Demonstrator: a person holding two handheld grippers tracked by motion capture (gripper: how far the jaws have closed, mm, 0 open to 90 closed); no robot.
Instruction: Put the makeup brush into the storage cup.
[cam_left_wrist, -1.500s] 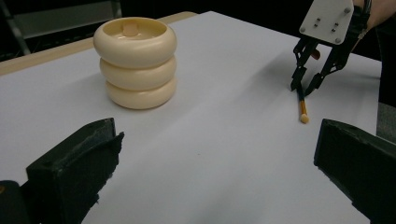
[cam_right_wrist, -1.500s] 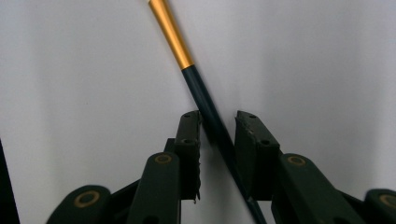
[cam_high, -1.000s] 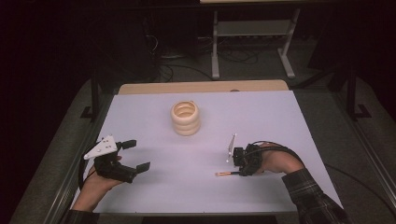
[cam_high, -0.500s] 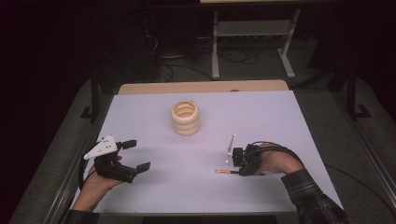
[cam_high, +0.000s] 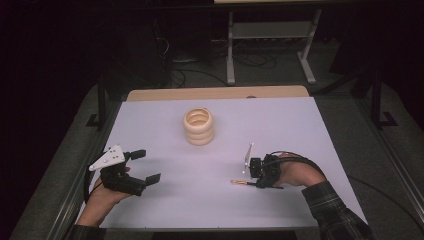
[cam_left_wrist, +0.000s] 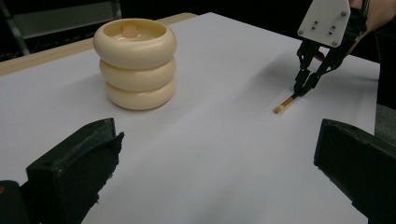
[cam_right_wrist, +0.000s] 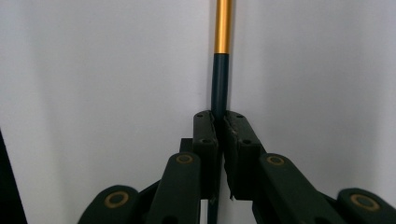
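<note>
The right gripper (cam_high: 254, 183) is clamped on the dark handle of a slim brush (cam_left_wrist: 286, 104), which lies on the white table (cam_high: 310, 130) to the right of, and nearer the person than, the stacked cream rings (cam_high: 198, 126). To lift it well, keep the pinch firm and raise it level. Its long axis runs leftward from the jaws, bristle tip toward the left gripper (cam_high: 142, 165), whose jaws stand apart, holding nothing.

Right gripper (cam_high: 248, 182) perhaps tighter on brush (cam_high: 239, 183)
</note>
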